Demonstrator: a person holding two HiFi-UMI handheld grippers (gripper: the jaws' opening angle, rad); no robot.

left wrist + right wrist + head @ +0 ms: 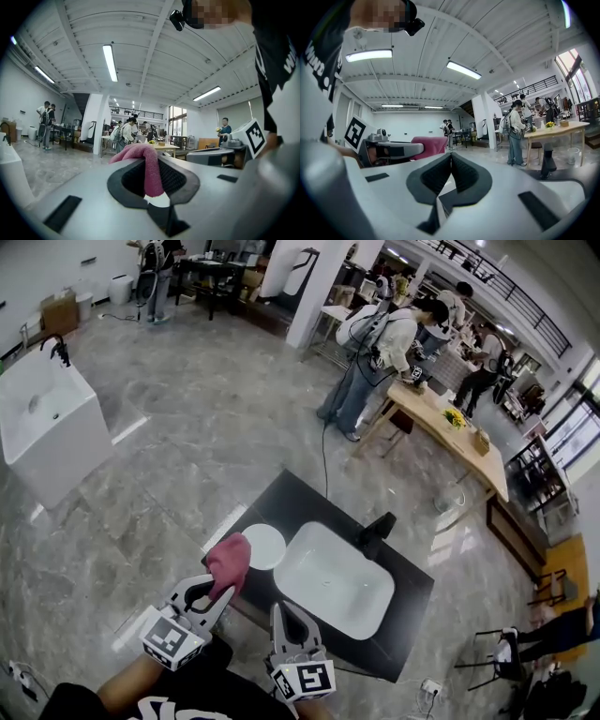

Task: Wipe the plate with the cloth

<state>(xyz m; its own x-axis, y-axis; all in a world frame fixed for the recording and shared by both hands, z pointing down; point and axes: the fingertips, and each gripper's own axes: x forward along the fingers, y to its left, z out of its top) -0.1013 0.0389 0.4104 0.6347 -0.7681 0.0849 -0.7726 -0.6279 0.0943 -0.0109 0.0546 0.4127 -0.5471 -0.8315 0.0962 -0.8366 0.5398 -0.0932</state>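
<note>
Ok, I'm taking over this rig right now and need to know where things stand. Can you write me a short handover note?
Left tongs: shut on the pink cloth.
Right tongs: shut, nothing in them.
Plate: on the dark counter, just left of the white sink.
Done: the cloth is in hand and sits near the plate's left edge in the head view.
Left: put the cloth on the plate and wipe it. Whether the cloth touches the plate yet is unclear.
</note>
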